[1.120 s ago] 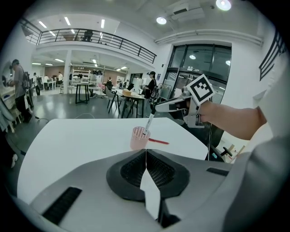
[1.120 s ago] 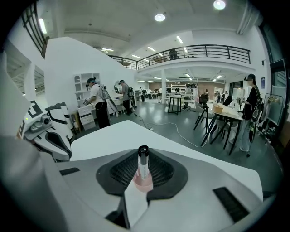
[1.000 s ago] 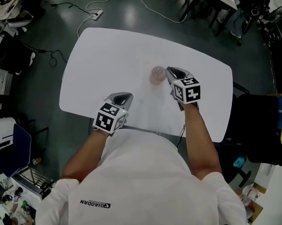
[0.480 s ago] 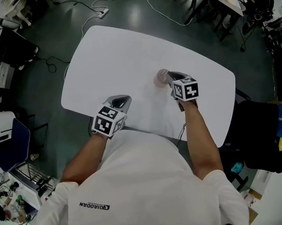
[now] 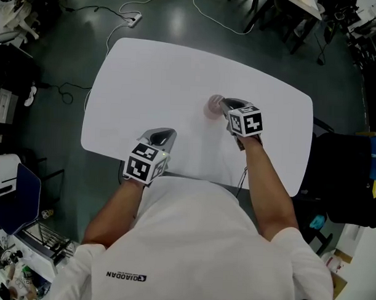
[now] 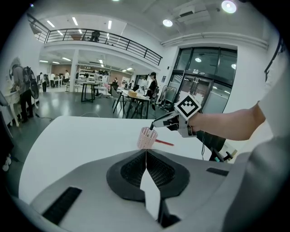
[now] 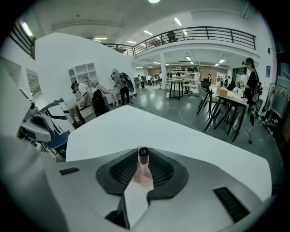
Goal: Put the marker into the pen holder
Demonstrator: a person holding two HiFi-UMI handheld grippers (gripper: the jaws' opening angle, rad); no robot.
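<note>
Since approx. 1 s ago, right gripper (image 5: 225,103) is seen shifted closer to pen holder (image 5: 213,108); left gripper (image 5: 165,135) is barely changed. Right jaws are clamped narrow on marker (image 7: 143,156), which is held roughly upright w/ its dark end facing the gripper cam. Pink mesh of the holder is seen directly beneath it. In left gripper view, marker's lower tip is shown at or just above holder's rim; whether it is already inside can't be told. Left jaws are pressed together w/ nothing between them. That gripper is parked by the near edge of white table (image 5: 148,65), well apart from the holder.

Step in hand is judged to be insertion. For a clean drop, marker should be kept vertical and centred over the opening, lowered well inside, and only then released. Light mesh cup could be tipped if its rim is nudged.

Count: 2 grippers, 1 marker in grip, 1 pen holder, 1 table, 1 thin red pen-like item (image 6: 164,143) lying on table just beside the holder.
</note>
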